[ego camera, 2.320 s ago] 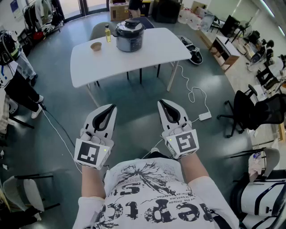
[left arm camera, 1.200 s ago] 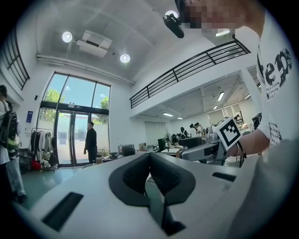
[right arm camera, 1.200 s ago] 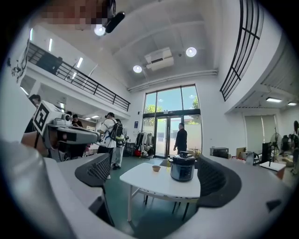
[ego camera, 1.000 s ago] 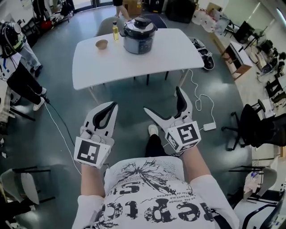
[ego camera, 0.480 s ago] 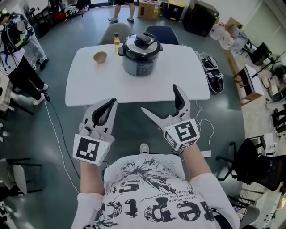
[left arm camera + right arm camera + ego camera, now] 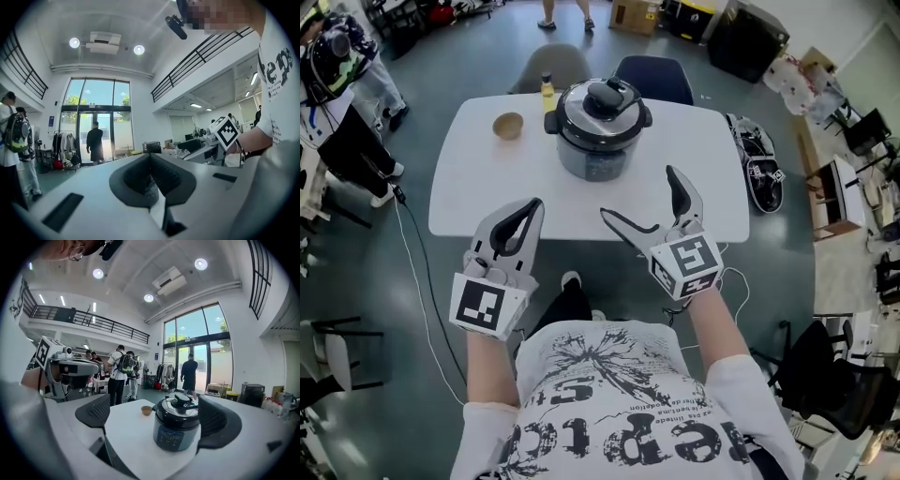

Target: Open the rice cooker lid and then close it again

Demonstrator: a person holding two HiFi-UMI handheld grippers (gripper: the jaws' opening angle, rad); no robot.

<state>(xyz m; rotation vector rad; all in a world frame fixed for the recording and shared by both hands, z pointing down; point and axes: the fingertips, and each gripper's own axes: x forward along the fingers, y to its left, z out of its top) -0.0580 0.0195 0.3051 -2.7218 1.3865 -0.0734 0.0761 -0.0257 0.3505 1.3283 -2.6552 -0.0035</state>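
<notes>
Rice cooker ahead, lid down, neither gripper on it yet
It stands on the white table, beyond both grippers and apart from them; the right gripper, jaws spread wide and empty, frames it dead ahead and looks the nearer, while the left gripper has its jaws pressed together on nothing

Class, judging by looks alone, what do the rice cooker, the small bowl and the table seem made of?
Rice cooker: grey body with a dull sheen, probably metal; black lid, likely plastic. Small bowl: tan, matte, perhaps wood or ceramic; too small to tell. Table: smooth plain white top, possibly laminate.
</notes>
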